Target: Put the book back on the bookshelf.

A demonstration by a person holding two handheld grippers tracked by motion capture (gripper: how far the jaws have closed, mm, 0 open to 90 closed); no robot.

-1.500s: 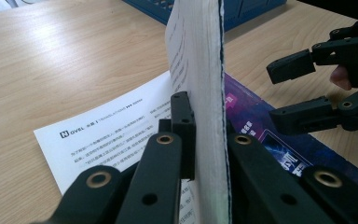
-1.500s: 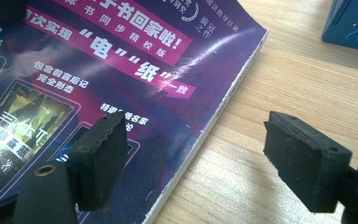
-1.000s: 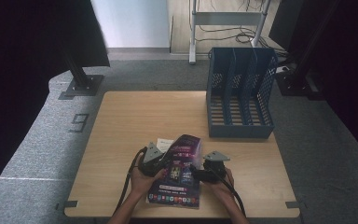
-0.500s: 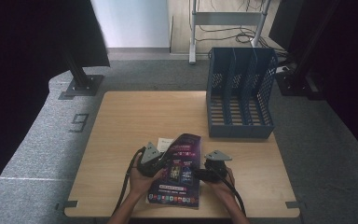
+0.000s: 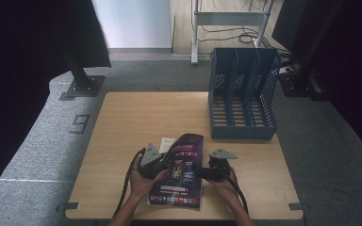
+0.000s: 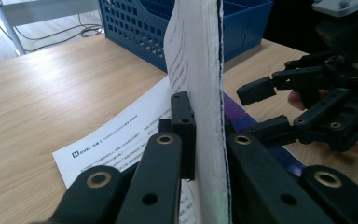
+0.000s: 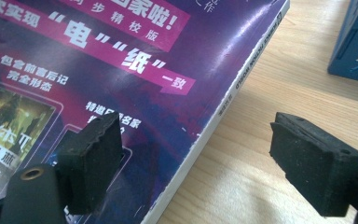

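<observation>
The purple magazine [image 5: 181,172] lies near the front edge of the wooden tabletop [image 5: 136,117], at about 6 o'clock from the tabletop's middle, with its far end lifted and curling up off the wood; a white printed sheet [image 5: 166,142] peeks out from under it at its 11 o'clock corner. The left gripper [image 5: 156,165] sits at the magazine's 9 o'clock edge, and in the left gripper view its jaws are clamped tight on the raised bundle of pages [image 6: 200,70], which stands upright between them with the white page edges facing the camera; the printed sheet [image 6: 116,140] lies flat on the wood beneath. The right gripper [image 5: 202,173] sits at the magazine's 3 o'clock edge, touching or just beside it; its jaws have just been opening and now stand wide apart. In the right gripper view one pad [image 7: 93,158] hangs over the glossy cover [image 7: 121,70] and the other pad [image 7: 314,158] over bare wood, so the spine edge of the magazine runs between them without either pad pressing on it; whether the pad over the cover rests on it cannot be told. From the left gripper view the right gripper [image 6: 268,109] shows at 3 o'clock, its two black jaws spread, close beside the upright pages. A blue file rack [image 5: 242,94] with slotted compartments stands at the tabletop's 1 o'clock corner, well apart from the magazine; both of the person's hands come in from 6 o'clock.
</observation>
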